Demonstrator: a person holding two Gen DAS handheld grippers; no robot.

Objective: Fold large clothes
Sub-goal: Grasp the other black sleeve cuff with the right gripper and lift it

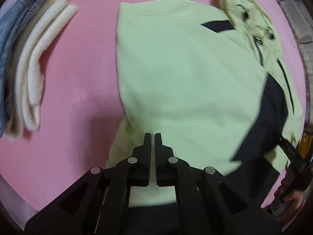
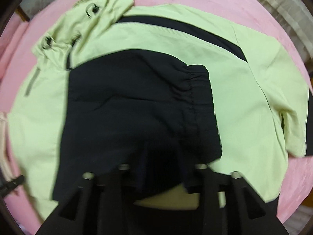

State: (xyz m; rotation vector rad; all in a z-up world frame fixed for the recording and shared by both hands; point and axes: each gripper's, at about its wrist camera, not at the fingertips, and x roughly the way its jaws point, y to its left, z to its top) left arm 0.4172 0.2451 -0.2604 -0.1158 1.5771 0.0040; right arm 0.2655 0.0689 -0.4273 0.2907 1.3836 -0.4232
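Jacket (image 1: 185, 74) lies flat on the pink cover (image 1: 78, 68), long axis toward frame top; left gripper (image 1: 152, 137) pressed together, empty, at its lower edge; right gripper (image 2: 162, 156) spread over the dark sleeve (image 2: 137, 101), nearer.

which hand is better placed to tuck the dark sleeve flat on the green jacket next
Right, probably. The right tool hangs directly over the dark sleeve folded across the green jacket, fingers apart. The left tool is shut over plain green fabric at the jacket's opposite side.
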